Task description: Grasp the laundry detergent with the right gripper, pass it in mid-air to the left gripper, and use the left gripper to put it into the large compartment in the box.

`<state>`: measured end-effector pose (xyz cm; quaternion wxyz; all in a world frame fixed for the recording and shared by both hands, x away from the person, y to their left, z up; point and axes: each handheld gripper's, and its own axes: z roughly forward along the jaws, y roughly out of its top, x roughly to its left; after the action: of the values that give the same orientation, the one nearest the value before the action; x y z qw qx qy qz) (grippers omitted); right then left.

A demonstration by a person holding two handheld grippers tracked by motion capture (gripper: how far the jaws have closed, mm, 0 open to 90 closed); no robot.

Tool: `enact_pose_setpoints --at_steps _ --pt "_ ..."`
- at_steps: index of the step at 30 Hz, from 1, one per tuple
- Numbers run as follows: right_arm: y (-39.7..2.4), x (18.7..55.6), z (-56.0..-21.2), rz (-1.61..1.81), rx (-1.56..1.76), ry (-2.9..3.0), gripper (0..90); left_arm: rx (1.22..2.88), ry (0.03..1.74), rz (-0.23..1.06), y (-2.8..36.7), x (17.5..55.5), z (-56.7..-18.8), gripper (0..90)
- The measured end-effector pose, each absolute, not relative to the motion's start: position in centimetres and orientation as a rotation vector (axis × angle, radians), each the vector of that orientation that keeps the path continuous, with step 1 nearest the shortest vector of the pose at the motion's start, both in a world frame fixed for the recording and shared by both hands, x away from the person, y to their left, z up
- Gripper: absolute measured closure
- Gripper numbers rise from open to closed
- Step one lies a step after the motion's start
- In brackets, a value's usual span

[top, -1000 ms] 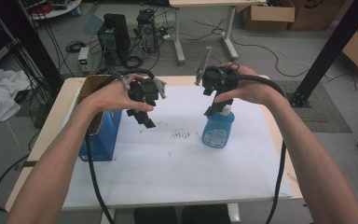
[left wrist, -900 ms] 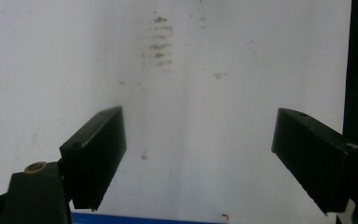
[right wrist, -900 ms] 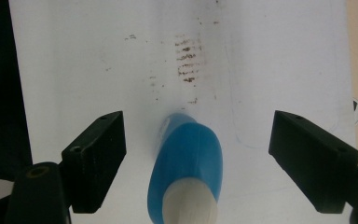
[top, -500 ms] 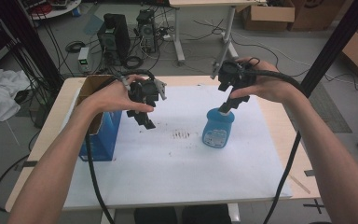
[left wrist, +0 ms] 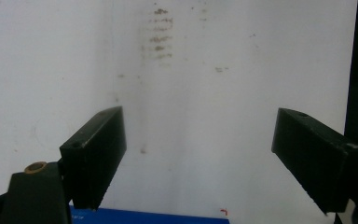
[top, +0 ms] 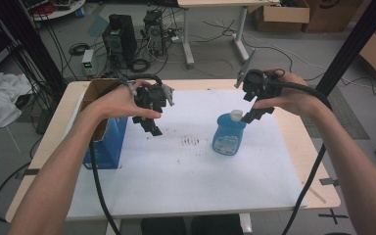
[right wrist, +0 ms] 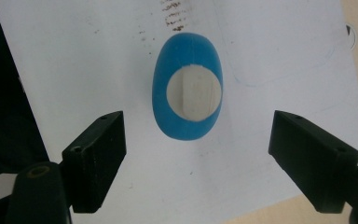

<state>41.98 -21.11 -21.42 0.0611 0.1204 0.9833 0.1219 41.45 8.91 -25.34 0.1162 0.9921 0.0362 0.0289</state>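
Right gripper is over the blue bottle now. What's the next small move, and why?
Probably lower the right gripper straight down around the white cap. Its jaws are wide open and empty, and the blue bottle stands upright below them, roughly centred between them. The left gripper is open over bare table, so it can wait.

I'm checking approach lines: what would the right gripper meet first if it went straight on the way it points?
Probably the blue bottle's white cap: the open right gripper looks straight down on it, the cap lying just ahead between its jaws.

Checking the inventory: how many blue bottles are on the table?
1: the blue bottle stands upright on the white mat, right of centre, below the open right gripper.
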Motion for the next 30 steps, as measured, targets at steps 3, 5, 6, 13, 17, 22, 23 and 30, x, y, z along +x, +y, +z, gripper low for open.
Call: enact_pose_setpoints --at_steps 3,5,6,13,17,22,23,30 --pt "-22.0 42.1 -22.1 0.403 0.404 2.968 18.7 2.904 0.108 0.085 8.9 41.5 -25.3 18.4" --pt "-22.5 42.0 -22.6 0.433 0.421 2.965 18.7 2.903 0.110 0.086 9.0 41.5 -25.3 18.4" --pt "-22.7 41.9 -22.8 0.450 0.431 2.967 18.6 2.904 0.109 0.087 9.0 41.5 -25.3 18.4" --pt "-24.1 41.6 -24.6 0.569 0.493 2.958 17.8 2.904 0.115 0.087 9.1 41.5 -25.3 18.4" --pt "-24.5 41.6 -25.6 0.618 0.532 2.941 17.5 2.904 0.116 0.086 9.1 41.4 -25.2 18.4" --pt "-24.8 41.6 -26.9 0.690 0.561 2.930 17.4 2.906 0.124 0.084 9.3 41.5 -25.2 18.4" --pt "-24.9 41.6 -27.3 0.707 0.573 2.922 17.4 2.907 0.124 0.085 9.3 41.5 -25.2 18.4" --pt "-25.2 41.5 -28.9 0.797 0.588 2.899 16.9 2.913 0.128 0.079 9.4 41.5 -25.4 18.4"
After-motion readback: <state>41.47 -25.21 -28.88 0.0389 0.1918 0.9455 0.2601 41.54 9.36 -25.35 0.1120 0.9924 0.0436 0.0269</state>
